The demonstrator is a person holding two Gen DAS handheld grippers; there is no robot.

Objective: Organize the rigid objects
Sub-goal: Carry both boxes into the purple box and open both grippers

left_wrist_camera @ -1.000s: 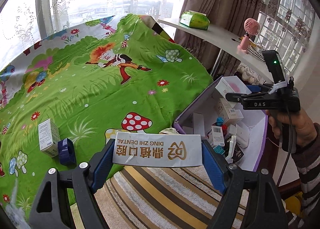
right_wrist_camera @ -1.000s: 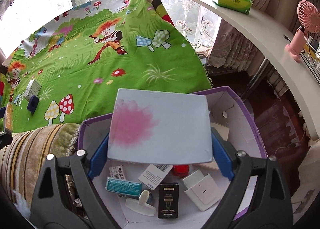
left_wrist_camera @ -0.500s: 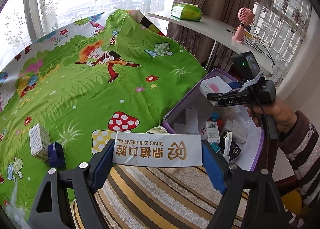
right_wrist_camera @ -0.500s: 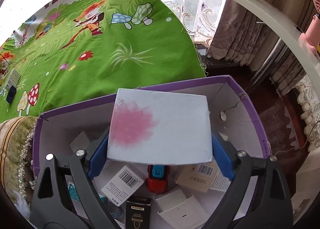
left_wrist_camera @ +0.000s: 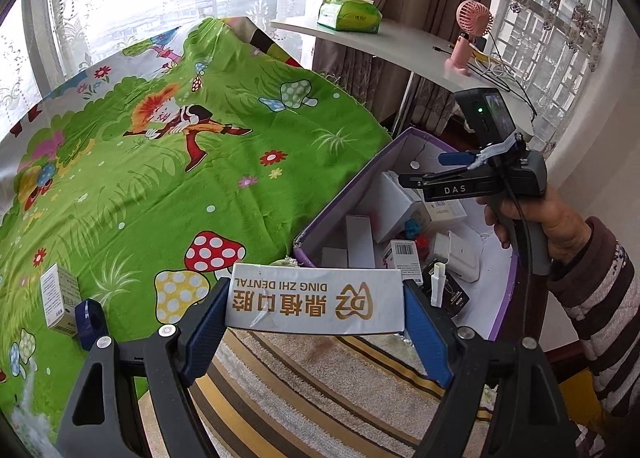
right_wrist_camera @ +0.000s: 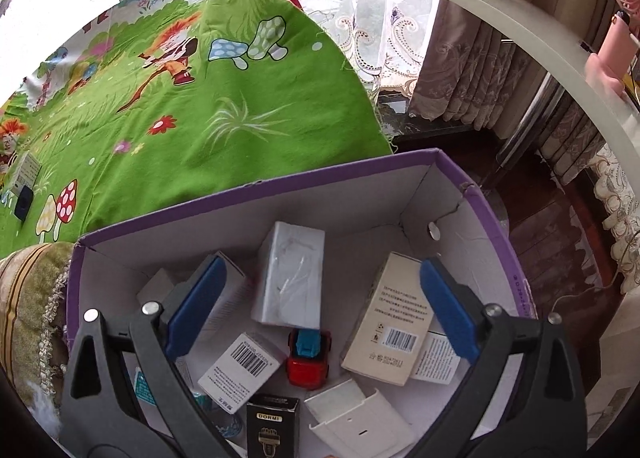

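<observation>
My left gripper (left_wrist_camera: 318,292) is shut on a white dental box (left_wrist_camera: 280,298) with gold print, held above a striped cushion beside the purple carton (left_wrist_camera: 340,193). My right gripper (right_wrist_camera: 320,274), also seen from the side in the left wrist view (left_wrist_camera: 436,167), hangs inside the purple carton (right_wrist_camera: 280,185). Its jaws are opening and nothing is pressed between the pads. A white box (right_wrist_camera: 290,278) lies free on the carton floor just ahead of them. On the green cloth a small white box (left_wrist_camera: 58,298) and a dark blue object (left_wrist_camera: 90,322) stand side by side.
The carton holds several boxes, a red and blue toy car (right_wrist_camera: 308,354) and a white plastic holder (right_wrist_camera: 356,414). A striped cushion (left_wrist_camera: 320,386) lies under my left gripper. A white shelf (left_wrist_camera: 408,45) carries a green tissue pack (left_wrist_camera: 350,15) and a pink fan (left_wrist_camera: 466,37).
My right gripper sank into the purple carton, opened and let go of the white box, which now lies on the carton floor. My left gripper carried the dental box closer to the carton.
</observation>
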